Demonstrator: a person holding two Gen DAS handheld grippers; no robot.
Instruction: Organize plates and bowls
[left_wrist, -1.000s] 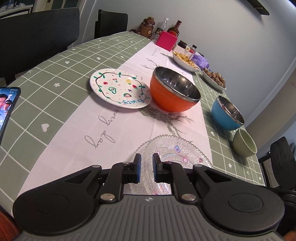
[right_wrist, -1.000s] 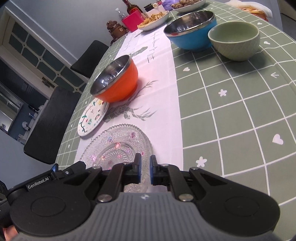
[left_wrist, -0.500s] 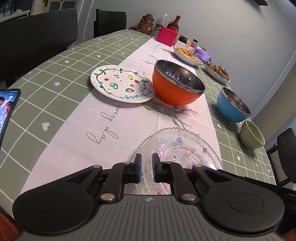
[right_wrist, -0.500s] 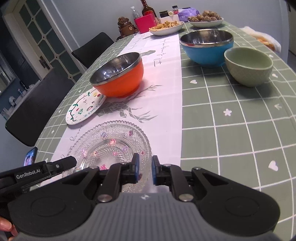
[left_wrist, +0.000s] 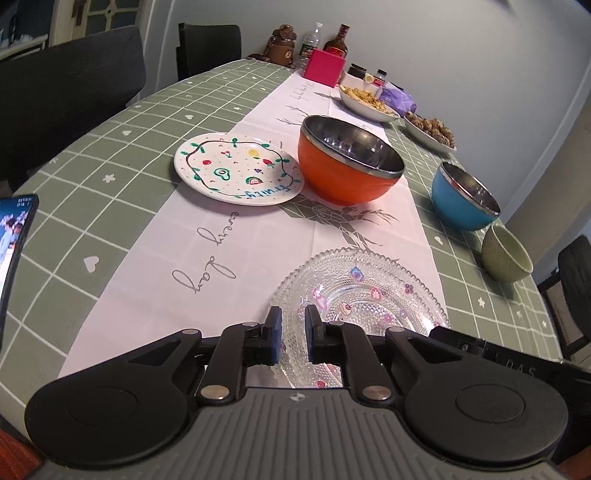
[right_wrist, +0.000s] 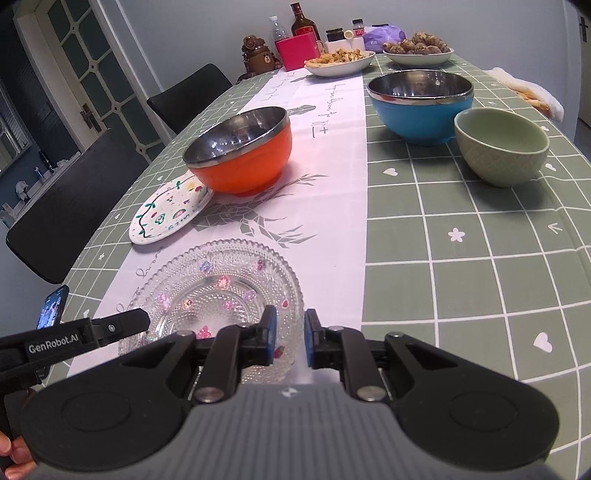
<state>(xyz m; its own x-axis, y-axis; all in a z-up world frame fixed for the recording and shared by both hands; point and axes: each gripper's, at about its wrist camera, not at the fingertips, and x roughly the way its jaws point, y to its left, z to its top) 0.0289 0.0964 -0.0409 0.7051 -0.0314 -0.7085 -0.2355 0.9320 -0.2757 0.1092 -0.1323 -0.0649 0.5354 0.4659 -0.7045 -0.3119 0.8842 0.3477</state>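
A clear glass plate (left_wrist: 369, 291) with small coloured stickers lies flat on the white table runner, right in front of both grippers. My left gripper (left_wrist: 293, 325) hovers over its near left rim, jaws almost together with nothing pinched. My right gripper (right_wrist: 290, 332) is over the near right rim of the glass plate (right_wrist: 218, 284), jaws a narrow gap apart and empty. Farther back are a white fruit-pattern plate (left_wrist: 236, 170), an orange steel-lined bowl (left_wrist: 343, 181), a blue bowl (left_wrist: 458, 206) and a small green bowl (left_wrist: 502, 258). All three bowls look empty.
A phone (left_wrist: 14, 251) lies at the table's left edge. Black chairs (left_wrist: 66, 85) line the left side. Two dishes of food (left_wrist: 365, 101), a pink box (left_wrist: 325, 68) and bottles crowd the far end. A white cloth (right_wrist: 532, 92) lies at the far right edge.
Both views have rolled back toward level, the right one more. The right gripper's jaws have parted slightly. The glass plate and the other dishes have stayed where they were.
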